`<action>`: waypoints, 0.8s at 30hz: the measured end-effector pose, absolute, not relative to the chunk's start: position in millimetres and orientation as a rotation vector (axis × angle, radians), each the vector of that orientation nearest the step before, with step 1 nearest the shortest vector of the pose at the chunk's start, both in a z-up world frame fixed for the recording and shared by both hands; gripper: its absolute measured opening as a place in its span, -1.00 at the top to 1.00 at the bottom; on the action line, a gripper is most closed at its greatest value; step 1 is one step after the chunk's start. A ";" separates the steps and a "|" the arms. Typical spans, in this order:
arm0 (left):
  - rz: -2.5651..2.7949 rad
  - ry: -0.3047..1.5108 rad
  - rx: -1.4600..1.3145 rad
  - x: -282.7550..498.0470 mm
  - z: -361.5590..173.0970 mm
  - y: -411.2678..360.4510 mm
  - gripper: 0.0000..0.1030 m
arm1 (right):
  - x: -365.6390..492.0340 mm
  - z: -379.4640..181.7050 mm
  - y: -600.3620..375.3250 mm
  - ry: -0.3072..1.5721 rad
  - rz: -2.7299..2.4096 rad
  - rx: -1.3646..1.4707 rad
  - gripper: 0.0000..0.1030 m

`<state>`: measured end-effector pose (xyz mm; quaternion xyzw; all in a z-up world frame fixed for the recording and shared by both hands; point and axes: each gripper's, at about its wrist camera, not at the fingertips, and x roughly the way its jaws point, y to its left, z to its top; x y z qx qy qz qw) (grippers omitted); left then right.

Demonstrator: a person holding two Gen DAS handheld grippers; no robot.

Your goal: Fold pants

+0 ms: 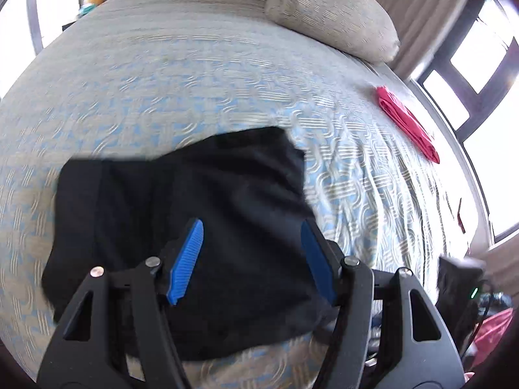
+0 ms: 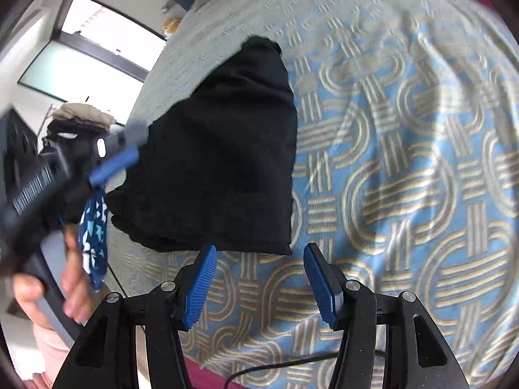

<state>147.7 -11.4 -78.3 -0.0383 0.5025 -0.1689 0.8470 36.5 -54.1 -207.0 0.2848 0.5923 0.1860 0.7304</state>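
Black pants [image 1: 194,227] lie folded into a thick rectangle on the blue-and-beige patterned bedspread [image 1: 162,81]. In the left wrist view my left gripper [image 1: 251,225] hovers over them, open, its blue pads wide apart with the cloth lying below them and not pinched. The right wrist view shows the same pants [image 2: 220,149]. Just at their near edge my right gripper [image 2: 261,249] is open, with only bedspread [image 2: 405,162] between its pads. A blurred blue finger [image 2: 113,163] of the left gripper shows by the pants' left edge, apart from the cloth.
A beige pillow [image 1: 334,16] lies at the bed's far end and a folded red garment [image 1: 408,123] near its right edge. A hand [image 2: 74,278] grips the left tool's handle. Folded clothes [image 2: 81,116] are stacked beyond the bed's left side. A black cable [image 2: 275,366] crosses the near edge.
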 end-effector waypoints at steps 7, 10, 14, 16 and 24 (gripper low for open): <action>-0.384 1.177 0.127 219.7 -106.8 -79.6 -0.24 | 26.8 -226.0 -58.6 1.315 0.428 0.696 0.95; -0.430 1.220 0.196 236.7 -116.5 -98.6 -0.24 | 20.7 -226.8 -86.5 1.305 0.441 0.691 0.94; -0.408 1.291 0.313 246.2 -134.3 -110.8 0.29 | 16.6 -223.5 -107.0 1.289 0.449 0.652 0.80; -0.392 1.332 0.328 250.1 -143.5 -115.0 0.66 | 17.7 -221.5 -116.1 1.295 0.450 0.665 0.73; -0.407 1.360 0.237 262.0 -133.7 -108.9 0.73 | 26.1 -200.3 -122.3 1.222 0.464 0.573 -0.29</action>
